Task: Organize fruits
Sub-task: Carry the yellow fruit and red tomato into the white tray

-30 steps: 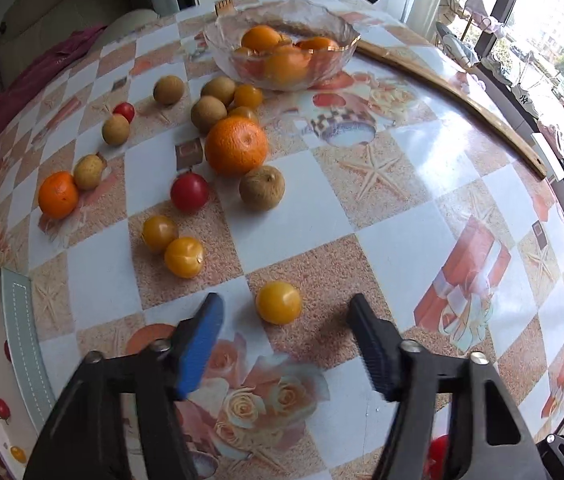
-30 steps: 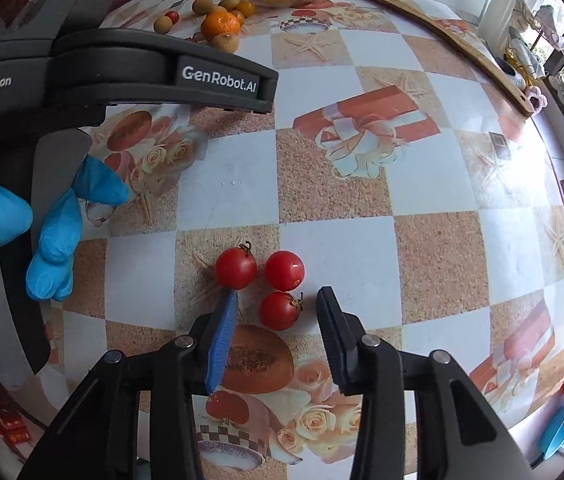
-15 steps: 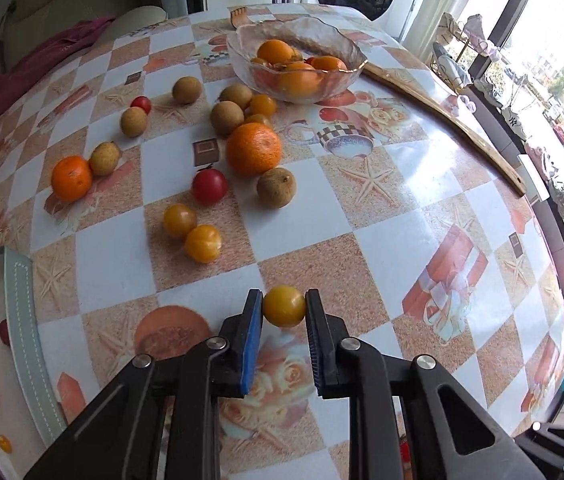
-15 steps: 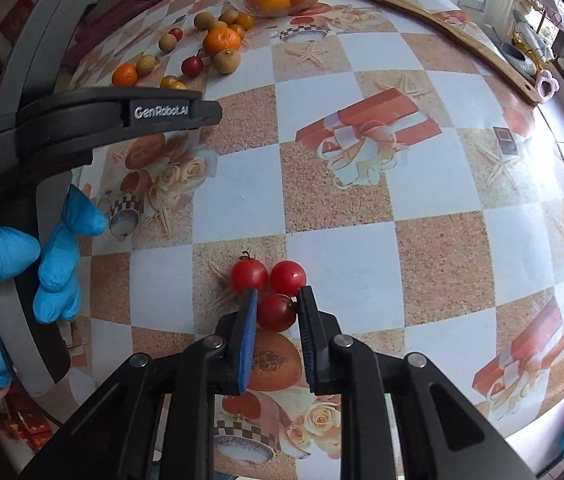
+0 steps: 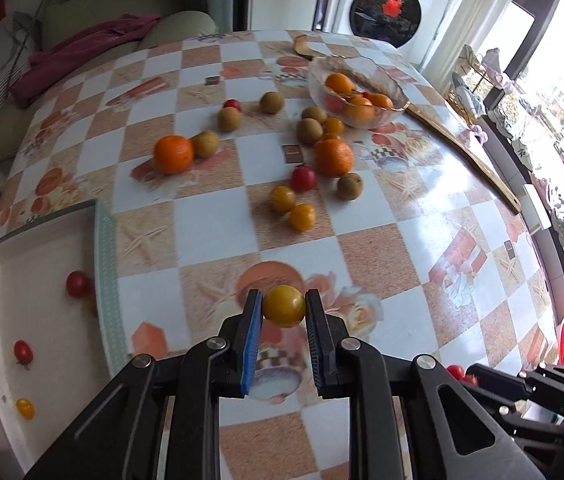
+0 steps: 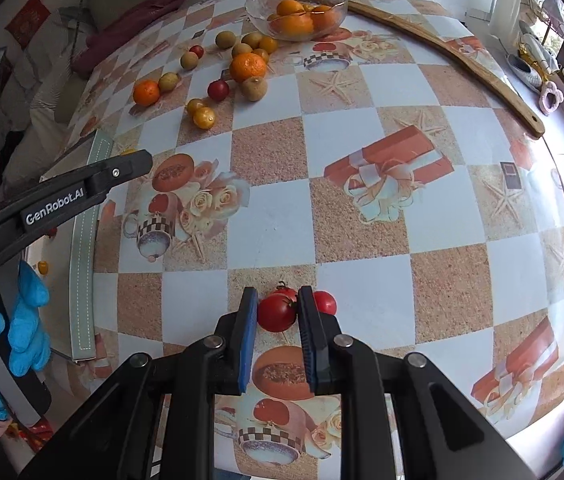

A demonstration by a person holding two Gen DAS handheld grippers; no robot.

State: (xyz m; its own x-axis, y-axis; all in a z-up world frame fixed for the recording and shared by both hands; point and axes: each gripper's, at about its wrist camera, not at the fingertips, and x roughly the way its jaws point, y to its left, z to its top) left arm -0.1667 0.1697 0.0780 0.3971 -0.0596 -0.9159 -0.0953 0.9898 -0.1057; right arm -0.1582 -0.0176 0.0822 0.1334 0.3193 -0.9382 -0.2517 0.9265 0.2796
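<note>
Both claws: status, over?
Left claw shut on yellow cherry tomato, white tray to its left. Right claw shut on red cherry tomato; two more red tomatoes crowd behind it.

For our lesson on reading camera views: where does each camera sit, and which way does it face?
Left wrist: sits on the left tool, facing the glass bowl; its fingers grip a yellow tomato.
Right wrist: sits on the right tool, gripping a red tomato; a blue-gloved hand shows.
Shared: bowl, white tray.

Home: washing machine (image 5: 386, 14), sofa (image 5: 94, 20)
</note>
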